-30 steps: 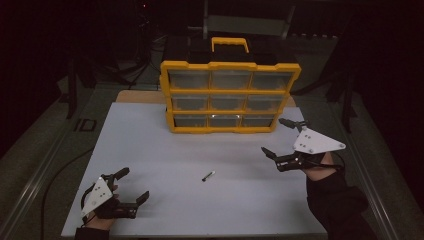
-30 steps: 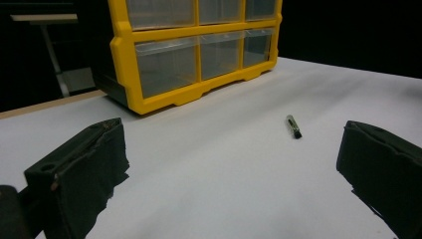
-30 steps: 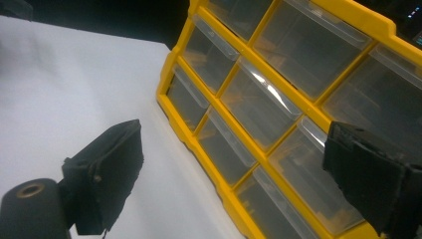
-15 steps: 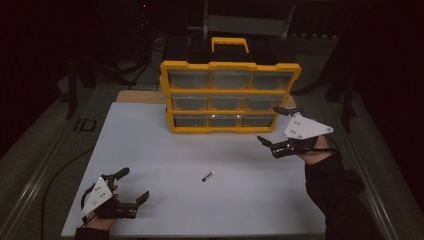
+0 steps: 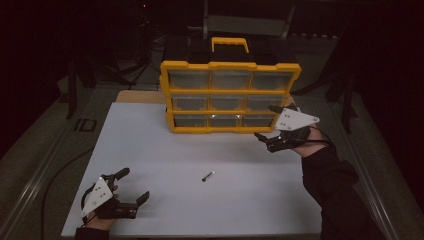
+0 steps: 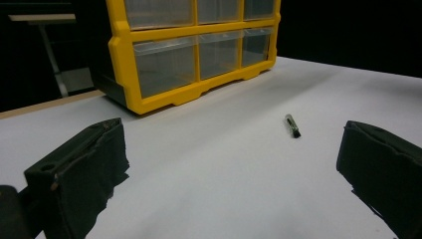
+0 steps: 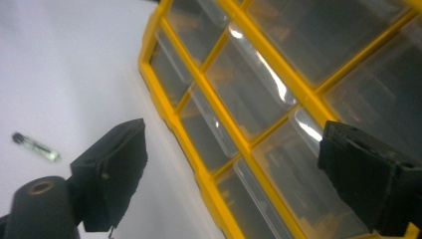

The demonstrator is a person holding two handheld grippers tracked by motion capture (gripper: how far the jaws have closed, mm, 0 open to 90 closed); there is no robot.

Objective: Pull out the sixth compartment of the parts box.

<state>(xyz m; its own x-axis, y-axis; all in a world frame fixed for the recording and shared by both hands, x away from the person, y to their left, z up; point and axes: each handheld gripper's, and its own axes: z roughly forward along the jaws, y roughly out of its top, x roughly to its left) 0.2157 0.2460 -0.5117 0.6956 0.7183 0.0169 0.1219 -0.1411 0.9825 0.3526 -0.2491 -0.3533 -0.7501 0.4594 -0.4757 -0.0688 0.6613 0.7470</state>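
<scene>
Right gripper [image 5: 266,123]: fingers apart, at the drawer cabinet's [image 5: 230,96] bottom-right drawer (not touching)
Left gripper [image 5: 131,186]: fingers apart, low over counter [image 5: 165,150]
Screw [image 5: 208,175]: loose, mid-counter

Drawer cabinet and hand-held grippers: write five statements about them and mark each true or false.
1. The yellow drawer cabinet stands at the far side of the white table. True.
2. The right hand-held gripper is shut on a drawer. False: its jaws are open, close to the cabinet's lower right drawers, gripping nothing.
3. The small cylinder lies on the table between the two grippers. True.
4. The left hand-held gripper holds the small cylinder. False: it is open and empty at the table's near left corner, apart from the cylinder.
5. The cabinet has two rows of drawers. False: three rows of three.
</scene>
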